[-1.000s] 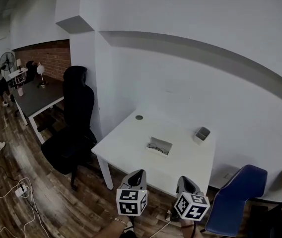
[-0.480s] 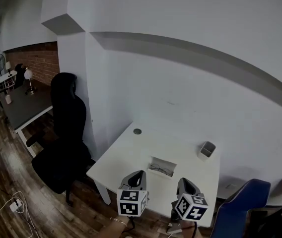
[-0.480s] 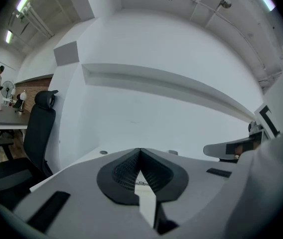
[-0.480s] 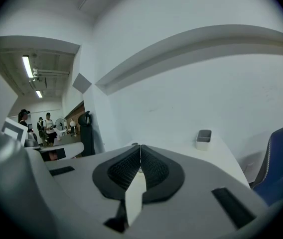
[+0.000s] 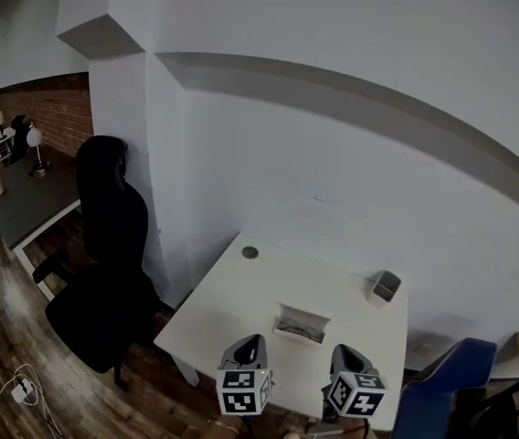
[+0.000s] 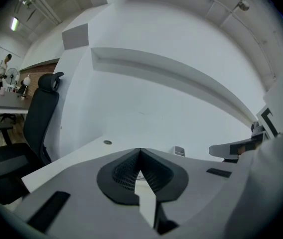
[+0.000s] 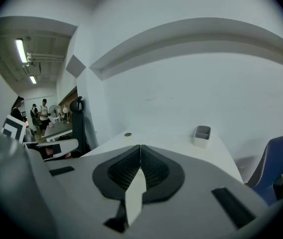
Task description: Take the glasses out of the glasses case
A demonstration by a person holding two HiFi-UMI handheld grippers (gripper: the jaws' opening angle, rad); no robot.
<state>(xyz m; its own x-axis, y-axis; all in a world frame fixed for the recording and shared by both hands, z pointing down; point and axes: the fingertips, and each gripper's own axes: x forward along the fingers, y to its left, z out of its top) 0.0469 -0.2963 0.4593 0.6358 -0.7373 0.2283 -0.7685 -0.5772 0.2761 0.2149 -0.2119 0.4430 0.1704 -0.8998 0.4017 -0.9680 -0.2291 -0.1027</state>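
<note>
**At the front edge of the smooth white rectangular table (image 5: 232,291): both grippers empty, jaws pressed together**

The shallow, pale rectangular glasses case (image 5: 289,316) lies open on the tabletop, roughly mid-width and toward the front. A thin, dark, wiry shape inside it is the glasses (image 5: 303,328); they're too small to make out frame details.

The left gripper (image 5: 252,340) and right gripper (image 5: 342,349) hang side by side at the table's front edge. The case is beyond them, about between the two, and neither gripper touches it. Each gripper carries a white cube w/ black square markers on a rounded grey body.

In the left gripper view, the two black wedge-shaped pads (image 6: 124,171), w/ a fine grid texture, meet tip to tip and nothing is between them. The right gripper view shows the same: its ribbed black pads (image 7: 154,171) are closed against each other and hold nothing.

Other things on the table:
- A small grey open-top container (image 5: 386,286) w/ a square mouth stands upright near the back right corner, well apart from the case.
- A small dark round disc (image 5: 250,252) sits flat in the top near the back left corner.

A black high-back padded office chair (image 5: 104,245) stands just left of the table. A blue moulded-shell chair (image 5: 442,387) stands at its right front corner. The table backs onto a plain matt white wall (image 5: 333,154) w/ a long slanting ledge across it. The floor is dark wood planks (image 5: 4,337). Far left there's a red-brick wall section (image 5: 54,112).
</note>
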